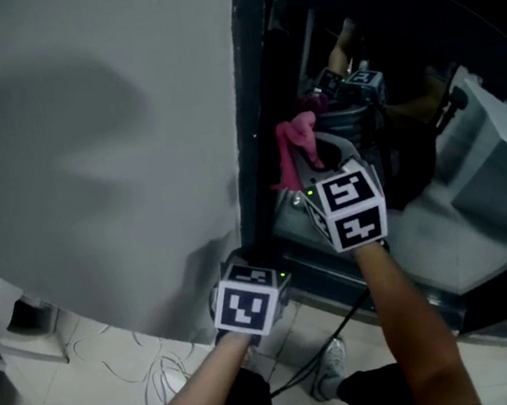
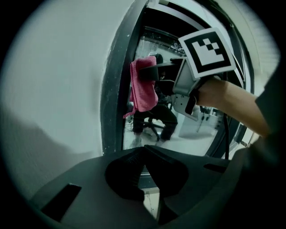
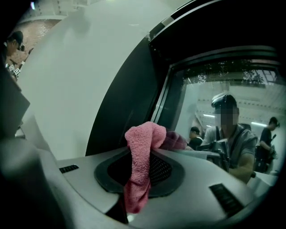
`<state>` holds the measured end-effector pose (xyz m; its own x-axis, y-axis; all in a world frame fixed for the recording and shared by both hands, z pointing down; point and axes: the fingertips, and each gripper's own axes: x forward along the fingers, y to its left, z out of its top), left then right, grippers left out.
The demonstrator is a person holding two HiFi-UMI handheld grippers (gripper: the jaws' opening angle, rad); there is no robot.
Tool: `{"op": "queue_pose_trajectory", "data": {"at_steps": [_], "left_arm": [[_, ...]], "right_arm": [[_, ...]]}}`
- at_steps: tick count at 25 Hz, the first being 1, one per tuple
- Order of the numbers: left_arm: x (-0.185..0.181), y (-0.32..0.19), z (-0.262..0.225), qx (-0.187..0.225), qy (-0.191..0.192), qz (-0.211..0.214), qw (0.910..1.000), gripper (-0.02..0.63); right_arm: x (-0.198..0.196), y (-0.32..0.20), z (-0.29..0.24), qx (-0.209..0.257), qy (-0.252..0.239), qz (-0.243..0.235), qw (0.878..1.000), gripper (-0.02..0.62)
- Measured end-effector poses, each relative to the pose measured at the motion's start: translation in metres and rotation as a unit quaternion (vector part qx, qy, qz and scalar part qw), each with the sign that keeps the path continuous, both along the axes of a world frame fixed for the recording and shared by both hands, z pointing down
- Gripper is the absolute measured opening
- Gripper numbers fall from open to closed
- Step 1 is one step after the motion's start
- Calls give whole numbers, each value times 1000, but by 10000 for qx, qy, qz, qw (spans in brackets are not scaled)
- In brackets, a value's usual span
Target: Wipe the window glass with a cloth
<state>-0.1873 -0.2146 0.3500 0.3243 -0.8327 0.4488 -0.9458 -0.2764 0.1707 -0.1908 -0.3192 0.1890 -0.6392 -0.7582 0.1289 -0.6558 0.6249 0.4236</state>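
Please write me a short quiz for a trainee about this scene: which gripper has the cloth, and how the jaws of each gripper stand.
1. True or false: the jaws of the left gripper stand wide apart.
2. What holds the pink cloth? A) the jaws of the right gripper; B) a bare hand; C) nothing, it hangs free.
3. Fill in: in the head view, the gripper that shows further up in the picture is the ____ one.

Key: 1 false, they are together with nothing between them; 2 A; 3 right.
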Motion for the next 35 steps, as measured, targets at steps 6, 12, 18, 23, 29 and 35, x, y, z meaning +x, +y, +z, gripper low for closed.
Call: {"op": "queue_pose_trajectory", "data": {"at_steps": [6,12,18,23,29,35], "left_arm": [[1,2,46,-330,61,-43,9994,0],[12,-11,62,-581,229,-19,9980,0],[13,-2,114,-990,340,9,9945,0],[6,8,142,-1202,377,-47,9920,0],[4,9,176,-1394,271,27,9899,0],[17,14,191,-1678,170,139,9856,0]], "right_arm": [[2,0,70,-477,-72,-12,9988,61],[7,-16,101,-813,-172,18,9965,61],[9,-13,176,-1277,-228,78,9915,61],[11,-8,234,-1750,-251,188,9841,60],[15,-11,306,-2094,-152,272,9773,60],[25,-17,369,-2549,-142,435,9659,60]]}}
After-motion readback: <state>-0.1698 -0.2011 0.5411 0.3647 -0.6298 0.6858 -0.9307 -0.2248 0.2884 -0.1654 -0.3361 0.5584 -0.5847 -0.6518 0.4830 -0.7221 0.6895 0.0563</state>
